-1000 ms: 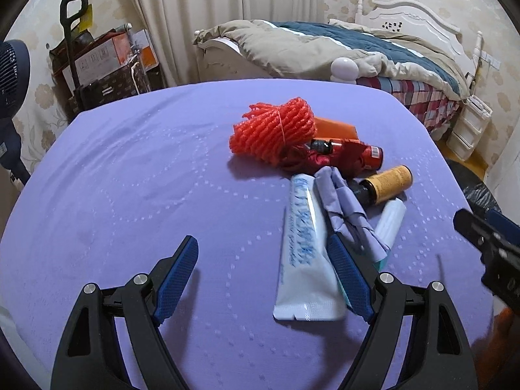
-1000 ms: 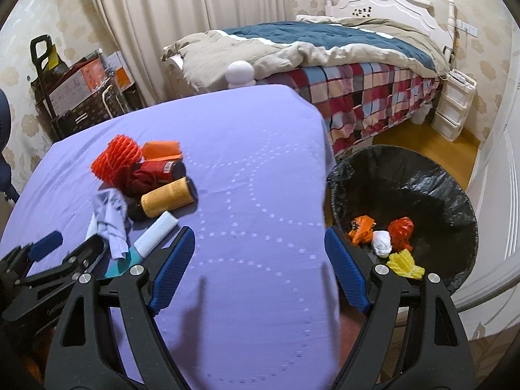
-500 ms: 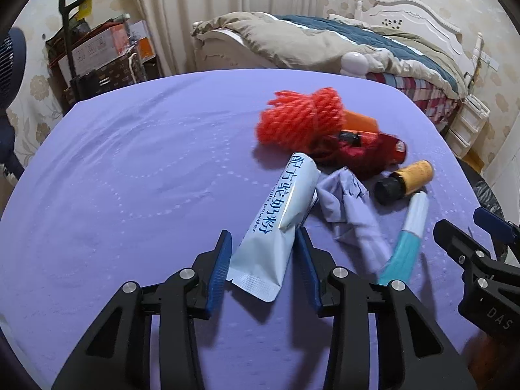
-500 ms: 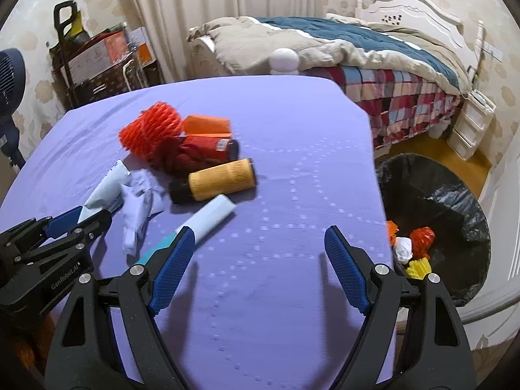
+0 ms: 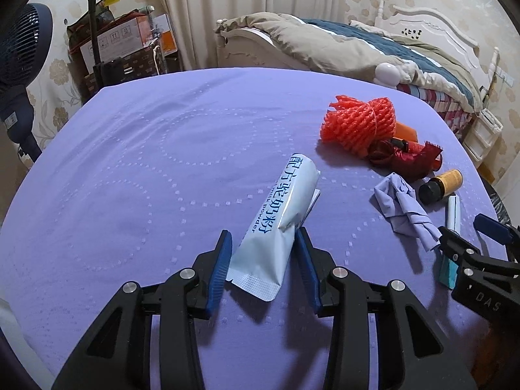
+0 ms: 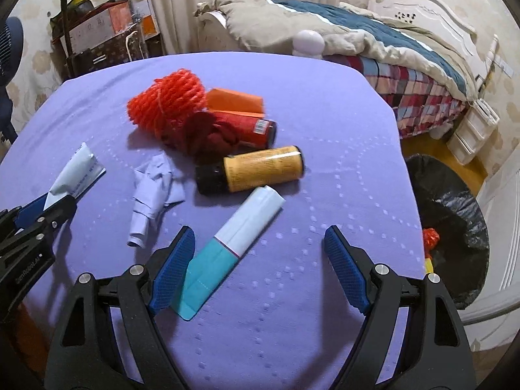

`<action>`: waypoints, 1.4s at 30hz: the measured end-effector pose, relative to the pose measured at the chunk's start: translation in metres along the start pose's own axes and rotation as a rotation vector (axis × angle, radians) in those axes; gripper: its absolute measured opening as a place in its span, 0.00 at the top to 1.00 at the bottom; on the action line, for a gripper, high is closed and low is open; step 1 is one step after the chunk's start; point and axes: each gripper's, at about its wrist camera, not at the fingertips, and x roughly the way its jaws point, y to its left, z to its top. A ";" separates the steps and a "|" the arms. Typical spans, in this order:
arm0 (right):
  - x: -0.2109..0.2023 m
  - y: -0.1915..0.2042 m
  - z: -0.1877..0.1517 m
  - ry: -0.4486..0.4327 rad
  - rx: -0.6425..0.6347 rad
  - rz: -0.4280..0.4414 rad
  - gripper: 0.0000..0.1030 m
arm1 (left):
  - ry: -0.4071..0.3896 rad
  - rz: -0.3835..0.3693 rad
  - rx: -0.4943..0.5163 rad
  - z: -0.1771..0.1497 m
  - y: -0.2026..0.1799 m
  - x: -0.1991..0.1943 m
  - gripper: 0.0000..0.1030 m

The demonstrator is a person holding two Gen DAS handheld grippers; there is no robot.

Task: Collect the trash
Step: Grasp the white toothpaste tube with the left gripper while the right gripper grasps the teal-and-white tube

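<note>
**Operator:** Well, I'm partway through. A few bits already lie in the black-lined bin [image 6: 455, 214] past the worktop's [image 5: 162, 149] right edge, but most of the litter is on the purple cloth. My left tool [image 5: 263, 266] is clamped on the pale blue milk-powder sachet [image 5: 279, 214]; both pads press its sides near the sealed bottom end, and its jaws have just been closing round it.

**Observer:** And the right one?

**Operator:** My right tool [image 6: 256, 266] stands wide apart, gripping nothing. The teal-and-white tube [image 6: 234, 243] lies between its fingers, hard against the left pad [image 6: 172, 269] and well clear of the other, its white end pointing up towards the yellow bottle [image 6: 260, 169].

**Observer:** What's left, taking that yellow bottle as your mark?

**Operator:** Just behind it lie the red can [image 6: 250, 126] and a dark red crumpled wrapper [image 6: 208, 136], touching each other. Behind those sit the orange foam net [image 6: 169, 97] and an orange card [image 6: 234, 100]. Left of the bottle lies a crumpled lilac tissue [image 6: 152, 191], and further left the sachet in my left tool. The tube is just in front of it.

**Observer:** So, roughly?

**Operator:** I judge less than half done: seven pieces on the worktop, one gripped, one lined up, none of these binned yet.
</note>
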 end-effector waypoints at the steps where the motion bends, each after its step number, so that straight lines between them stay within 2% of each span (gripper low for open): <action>1: -0.001 -0.003 -0.001 0.001 0.004 -0.006 0.22 | 0.000 -0.003 0.000 0.000 0.000 0.000 0.57; 4: -0.004 -0.012 -0.006 -0.001 0.016 -0.020 0.22 | -0.004 -0.015 -0.008 0.000 0.003 -0.001 0.44; 13: -0.007 -0.032 -0.009 -0.015 0.049 -0.024 0.25 | 0.005 -0.038 -0.031 -0.001 0.003 0.001 0.30; 18: -0.007 -0.018 -0.007 -0.035 -0.014 -0.025 0.48 | 0.007 -0.040 -0.030 0.001 0.003 0.001 0.27; 22: -0.007 -0.017 -0.007 -0.045 -0.026 -0.001 0.57 | 0.011 -0.039 -0.027 0.003 0.002 0.003 0.26; 27: -0.008 -0.025 -0.006 -0.050 0.003 0.005 0.74 | 0.013 -0.043 -0.011 0.005 0.000 0.005 0.26; 29: -0.008 -0.028 -0.007 -0.051 0.006 0.004 0.78 | 0.007 -0.037 0.001 0.008 -0.001 0.005 0.26; 33: -0.008 -0.030 -0.007 -0.054 0.016 0.010 0.79 | -0.004 -0.028 0.035 0.012 -0.004 0.008 0.26; 35: -0.008 -0.029 -0.007 -0.056 0.013 0.007 0.79 | -0.006 -0.035 0.048 0.014 -0.006 0.010 0.29; 36: -0.008 -0.030 -0.007 -0.055 0.013 0.008 0.79 | -0.002 -0.039 0.053 0.015 -0.006 0.012 0.41; 38: -0.008 -0.029 -0.007 -0.055 0.019 0.014 0.79 | 0.004 -0.033 0.067 0.015 -0.007 0.015 0.47; 40: -0.008 -0.029 -0.007 -0.055 0.018 0.012 0.79 | -0.002 -0.035 0.085 0.014 -0.010 0.014 0.58; 42: -0.008 -0.029 -0.007 -0.056 0.017 0.012 0.79 | -0.008 -0.036 0.104 0.013 -0.013 0.013 0.62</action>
